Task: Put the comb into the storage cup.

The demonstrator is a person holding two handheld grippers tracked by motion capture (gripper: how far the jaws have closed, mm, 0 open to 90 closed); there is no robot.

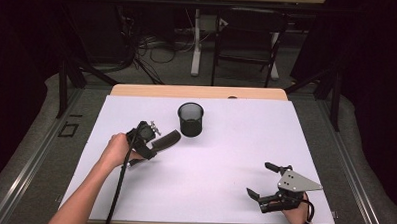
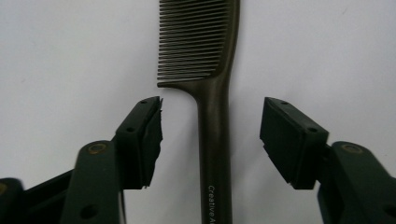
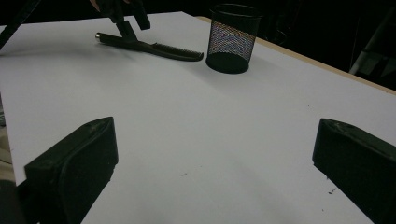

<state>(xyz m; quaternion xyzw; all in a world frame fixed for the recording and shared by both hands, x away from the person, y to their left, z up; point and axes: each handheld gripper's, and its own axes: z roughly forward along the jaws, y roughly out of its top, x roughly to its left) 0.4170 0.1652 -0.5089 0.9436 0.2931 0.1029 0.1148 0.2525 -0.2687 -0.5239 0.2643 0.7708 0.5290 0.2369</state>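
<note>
The comb (image 2: pixel 215 116) was dark brown-black plastic, one piece, w/ a long slim handle and a row of fine close-set teeth along one side of the head. Small pale lettering ran along the handle near its lower end in the left gripper view. It lay flat on the white table cover (image 1: pixel 225 158), left of centre, its toothed end pointing toward the black mesh cup (image 1: pixel 190 119) and stopping just short of the cup's base; in the right gripper view comb (image 3: pixel 154 46) and cup (image 3: pixel 232 38) sat near each other but apart.

Left gripper (image 2: pixel 210 140) was over the handle, pointing down at it. One jaw stood either side of the handle w/ a clear gap showing between each pad and the plastic, so not gripping yet: jaws partly open, handle between them, no contact seen. Left hand (image 1: pixel 116 150) came in from the lower left of the high view, forearm angled up toward the table's middle, cable trailing back along the arm.

Right gripper (image 1: pixel 261 182) sat near the table's front right corner, well apart from the comb and cup. Right hand (image 1: pixel 295 211) held it low by the front edge, grey three-cornered plate on top, jaws aimed left across the cover. Jaws were spread wide, nothing between them, just bare cover ahead in the right gripper view.
</note>
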